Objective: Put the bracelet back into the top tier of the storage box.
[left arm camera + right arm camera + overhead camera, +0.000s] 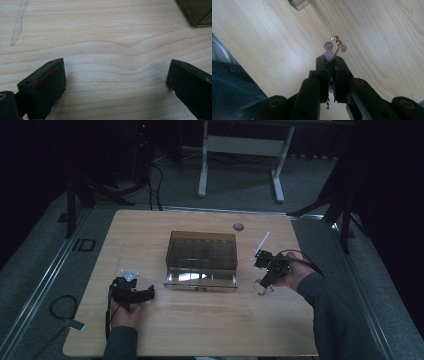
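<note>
Nearest the high camera, at the bottom edge of the frame, two dark sleeves and forearms, reaching up onto the pale wooden table (210, 330). Largest thing on it, at centre frame: a smoky translucent organizer box (202, 251) with a clear drawer (200, 280) pulled out toward the bottom of the frame, seemingly bare inside (too dim to be sure). At lower left, the left gripper (148, 293) resting low over the wood, jaws spread wide with nothing between, plain grain showing between them in the left gripper view (117, 82). At right of centre, the right gripper (263, 281) tilted downward just beside the drawer's right end, jaws pinched shut on a small beaded piece of jewellery (333, 48), pale round beads on a fine gold chain poking up past the jaw tips in the right gripper view (331, 60). Smallest of all, a gold clasp (337, 40) at the top of that loop. Likely risks: a thin, slick chain held by only a short length, so easily slipped or swung loose on a quick move; beads snagging on the drawer's rim; a drop onto the table rather than into the drawer if released too soon or off to the side.
</note>
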Demonstrator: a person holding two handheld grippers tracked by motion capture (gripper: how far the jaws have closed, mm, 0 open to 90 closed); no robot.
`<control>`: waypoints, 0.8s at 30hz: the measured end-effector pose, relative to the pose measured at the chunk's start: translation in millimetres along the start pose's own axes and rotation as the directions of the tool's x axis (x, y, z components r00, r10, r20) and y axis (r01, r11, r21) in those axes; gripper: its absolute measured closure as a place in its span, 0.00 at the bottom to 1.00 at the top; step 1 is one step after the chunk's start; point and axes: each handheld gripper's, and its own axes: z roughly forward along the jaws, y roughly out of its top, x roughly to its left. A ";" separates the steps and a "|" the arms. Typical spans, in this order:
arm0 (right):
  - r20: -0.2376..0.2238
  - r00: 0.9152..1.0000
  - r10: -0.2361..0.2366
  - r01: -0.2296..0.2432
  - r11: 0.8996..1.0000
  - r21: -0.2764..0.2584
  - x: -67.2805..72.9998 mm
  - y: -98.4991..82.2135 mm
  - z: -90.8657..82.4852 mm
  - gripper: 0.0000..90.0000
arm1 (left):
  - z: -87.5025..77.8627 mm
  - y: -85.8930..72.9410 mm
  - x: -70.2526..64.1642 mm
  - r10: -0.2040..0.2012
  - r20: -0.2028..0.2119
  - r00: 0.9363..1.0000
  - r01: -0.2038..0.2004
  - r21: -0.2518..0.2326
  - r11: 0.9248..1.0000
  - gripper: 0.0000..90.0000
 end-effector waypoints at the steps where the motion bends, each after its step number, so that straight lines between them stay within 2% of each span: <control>1: 0.003 1.000 -0.003 0.003 1.000 0.003 0.2 1.0 -0.9 0.94 | 0.0 0.0 0.0 0.000 0.000 1.000 0.000 0.000 1.000 0.03; 24: 0.019 0.999 -0.042 0.042 0.999 -0.019 2.2 16.7 -22.0 0.94 | -0.1 0.0 0.1 0.001 0.000 1.000 -0.001 0.001 1.000 0.03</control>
